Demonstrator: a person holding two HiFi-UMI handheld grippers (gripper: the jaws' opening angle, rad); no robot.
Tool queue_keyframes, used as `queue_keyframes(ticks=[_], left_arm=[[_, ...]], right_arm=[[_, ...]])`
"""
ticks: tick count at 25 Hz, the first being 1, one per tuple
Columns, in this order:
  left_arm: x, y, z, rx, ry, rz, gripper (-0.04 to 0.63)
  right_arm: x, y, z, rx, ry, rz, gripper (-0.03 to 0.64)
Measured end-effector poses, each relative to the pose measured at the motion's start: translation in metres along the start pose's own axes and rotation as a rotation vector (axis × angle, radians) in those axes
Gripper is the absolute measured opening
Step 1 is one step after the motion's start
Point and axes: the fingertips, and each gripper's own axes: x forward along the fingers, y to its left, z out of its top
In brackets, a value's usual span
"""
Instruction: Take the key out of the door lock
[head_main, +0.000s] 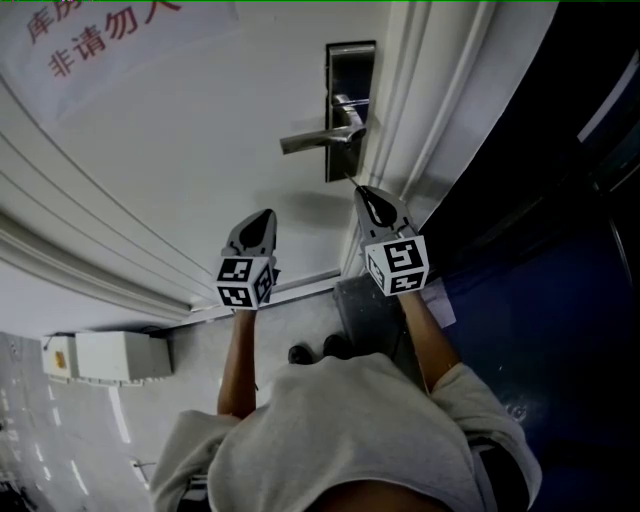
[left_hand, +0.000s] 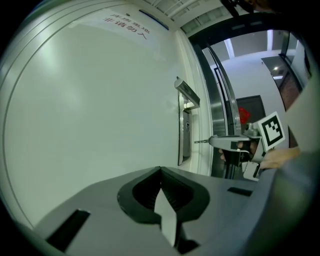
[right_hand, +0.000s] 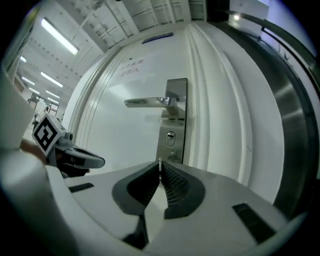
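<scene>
- The left gripper, fingers pressed together on nothing, hangs to the left of the lock plate and faces bare door.
- The right gripper stands just below the lock plate in the head view. Its fingers are pinched narrow on the key, which is out of the lock and points at the plate.
- Beyond the key, the keyhole looks empty, with the handle above it.
- Risk: only the key's head seems to be gripped, so a knock of the blade against the plate or the handle could twist it loose and drop it to the floor.
- Risk: drifting toward the plate could push the blade back into the keyhole.
- The left gripper view shows the key from the side, its blade clear of the plate. The right gripper view shows only a thin sliver between the fingers.
- Only the right gripper view looks straight at the keyhole.
</scene>
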Motion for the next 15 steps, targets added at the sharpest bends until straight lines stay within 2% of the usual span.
queue_keyframes(ticks=[3,6,15], left_arm=[[-0.003,0.005,-0.005,-0.010,0.007,0.015,0.018],[-0.008,0.009,-0.006,-0.019,0.007,0.022,0.018],[-0.027,0.026,-0.006,-0.033,-0.005,0.076,0.018]], right_arm=[[-0.002,-0.001,-0.014,0.094,0.006,0.019,0.029],[-0.004,0.002,-0.024,0.136,0.012,0.023,0.029],[0.006,0.026,-0.024,0.114,0.003,0.070,0.029]])
